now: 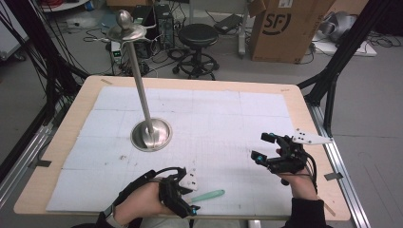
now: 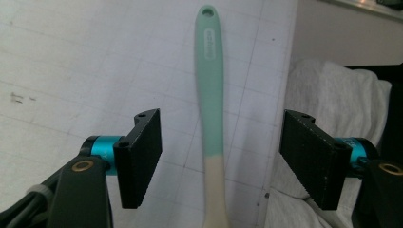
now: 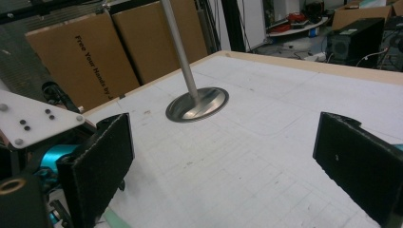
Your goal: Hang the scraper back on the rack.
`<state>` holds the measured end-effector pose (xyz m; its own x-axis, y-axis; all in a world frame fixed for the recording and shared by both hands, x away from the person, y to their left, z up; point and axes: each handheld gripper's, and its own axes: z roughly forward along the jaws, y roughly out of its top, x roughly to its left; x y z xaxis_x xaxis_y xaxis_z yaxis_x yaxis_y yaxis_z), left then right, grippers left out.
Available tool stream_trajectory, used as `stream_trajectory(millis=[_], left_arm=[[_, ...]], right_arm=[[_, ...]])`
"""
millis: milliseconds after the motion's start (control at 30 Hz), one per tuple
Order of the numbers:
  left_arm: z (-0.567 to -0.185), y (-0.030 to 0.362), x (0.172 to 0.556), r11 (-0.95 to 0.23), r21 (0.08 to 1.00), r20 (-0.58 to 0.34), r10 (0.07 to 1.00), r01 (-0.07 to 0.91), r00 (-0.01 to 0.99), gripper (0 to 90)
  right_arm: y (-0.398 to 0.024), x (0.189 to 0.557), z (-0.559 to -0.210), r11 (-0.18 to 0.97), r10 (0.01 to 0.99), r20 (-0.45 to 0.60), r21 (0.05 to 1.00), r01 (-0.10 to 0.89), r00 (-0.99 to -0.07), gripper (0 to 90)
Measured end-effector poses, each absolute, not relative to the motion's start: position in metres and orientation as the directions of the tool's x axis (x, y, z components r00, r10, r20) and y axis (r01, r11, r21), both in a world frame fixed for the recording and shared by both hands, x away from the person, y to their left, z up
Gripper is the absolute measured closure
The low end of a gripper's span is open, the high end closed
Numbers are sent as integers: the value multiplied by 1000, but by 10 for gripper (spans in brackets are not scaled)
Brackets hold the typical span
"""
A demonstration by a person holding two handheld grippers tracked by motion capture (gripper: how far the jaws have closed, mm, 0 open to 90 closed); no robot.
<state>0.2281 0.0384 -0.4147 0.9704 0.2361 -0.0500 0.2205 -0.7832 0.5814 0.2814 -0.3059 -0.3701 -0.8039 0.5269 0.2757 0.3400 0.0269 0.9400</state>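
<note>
A mint-green utensil handle (image 1: 209,194) with a cream lower part lies flat on the white mat near the table's front edge. In the left gripper view the handle (image 2: 210,95) runs lengthwise between my left gripper's (image 2: 222,123) pads, with a gap on both sides. That left gripper (image 1: 192,197) is open and low over the mat. My right gripper (image 1: 261,147) hovers open at the right side of the table, with nothing between its pads (image 3: 102,166). It faces a steel stand (image 1: 151,134), whose round base (image 3: 197,103) carries a tall pole.
The white gridded mat (image 1: 214,114) covers most of the wooden table. White fabric (image 2: 332,95) lies just past the table's front edge beside the left gripper. Behind the table stand a black stool (image 1: 197,35), a cardboard box (image 1: 285,26) and loose cables.
</note>
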Motion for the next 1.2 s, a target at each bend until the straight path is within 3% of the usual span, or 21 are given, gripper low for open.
stream_trajectory(millis=[133,233,533,867,967,1100,1200], left_arm=[[-416,32,228,-845,494,-35,215,204,976,354],[-414,27,226,-884,429,-19,197,186,980,432],[-412,22,232,-902,350,-16,262,251,965,571],[-408,17,227,-951,215,9,228,220,974,709],[-408,17,226,-954,224,-2,205,200,979,796],[-410,30,240,-920,288,-115,242,266,963,802],[-409,39,243,-893,347,-106,267,288,958,803]], right_arm=[[-308,282,-371,21,533,279,939,342,-799,51],[-310,281,-371,15,534,283,939,344,-796,51],[-311,281,-371,13,532,282,940,340,-798,51],[-313,282,-374,8,539,286,939,345,-792,52],[-313,282,-374,8,539,287,938,346,-792,51],[-313,281,-373,6,536,288,939,345,-794,51],[-313,281,-374,10,536,286,939,344,-794,51]])
